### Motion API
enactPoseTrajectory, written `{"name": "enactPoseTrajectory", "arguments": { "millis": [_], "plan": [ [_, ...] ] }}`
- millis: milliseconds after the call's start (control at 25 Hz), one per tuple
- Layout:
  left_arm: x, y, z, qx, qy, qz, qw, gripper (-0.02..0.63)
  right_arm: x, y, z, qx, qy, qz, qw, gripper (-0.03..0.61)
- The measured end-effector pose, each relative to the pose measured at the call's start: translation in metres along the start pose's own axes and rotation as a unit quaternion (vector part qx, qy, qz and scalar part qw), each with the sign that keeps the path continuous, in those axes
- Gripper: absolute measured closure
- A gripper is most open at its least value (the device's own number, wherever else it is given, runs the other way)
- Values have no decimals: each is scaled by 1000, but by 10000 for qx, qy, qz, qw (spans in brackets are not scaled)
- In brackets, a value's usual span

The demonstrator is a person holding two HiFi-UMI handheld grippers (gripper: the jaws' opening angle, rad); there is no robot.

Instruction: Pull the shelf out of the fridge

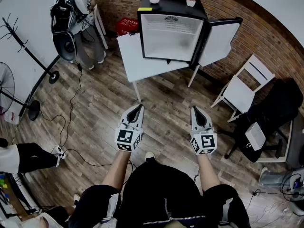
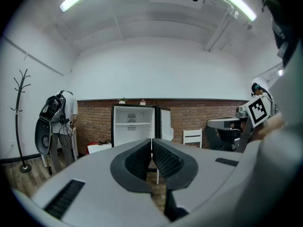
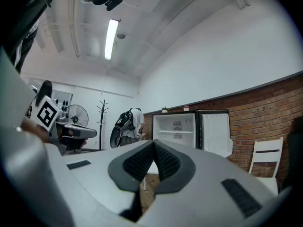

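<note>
A small black fridge (image 1: 172, 31) stands on a white table (image 1: 137, 61) by the brick wall, its door (image 1: 219, 42) swung open to the right. Inside, a white shelf (image 2: 133, 124) spans the upper part; the same shelf (image 3: 174, 132) shows in the right gripper view. My left gripper (image 1: 137, 109) and right gripper (image 1: 197, 111) are held level side by side, well short of the table, pointing toward the fridge. Both are shut with nothing between the jaws. In their own views the left gripper (image 2: 151, 143) and the right gripper (image 3: 154, 145) have their pads pressed together.
A white folding chair (image 1: 242, 87) stands right of the table, a dark chair (image 1: 273, 113) beyond it. A person (image 1: 84, 13) with a bag stands at the left by a coat stand (image 1: 28, 51). A fan (image 1: 7, 89) and cables lie on the wooden floor. A red crate (image 1: 126, 26) sits behind the table.
</note>
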State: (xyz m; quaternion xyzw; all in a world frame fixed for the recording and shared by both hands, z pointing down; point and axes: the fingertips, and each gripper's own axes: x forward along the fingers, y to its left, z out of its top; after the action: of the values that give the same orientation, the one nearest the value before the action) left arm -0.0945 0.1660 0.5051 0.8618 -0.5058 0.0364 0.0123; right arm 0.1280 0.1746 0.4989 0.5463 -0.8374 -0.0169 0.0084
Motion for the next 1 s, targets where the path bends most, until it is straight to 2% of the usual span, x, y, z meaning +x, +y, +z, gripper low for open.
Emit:
{"name": "enactPoseTrajectory", "arguments": {
  "millis": [400, 1000],
  "plan": [
    [7, 8, -10, -39, 86, -78, 9999, 591, 8, 7, -16, 37, 258, -39, 9997, 574],
    [32, 32, -14, -9, 81, -427, 9991, 591, 36, 9, -13, 139, 173, -317, 9992, 574]
  ]
}}
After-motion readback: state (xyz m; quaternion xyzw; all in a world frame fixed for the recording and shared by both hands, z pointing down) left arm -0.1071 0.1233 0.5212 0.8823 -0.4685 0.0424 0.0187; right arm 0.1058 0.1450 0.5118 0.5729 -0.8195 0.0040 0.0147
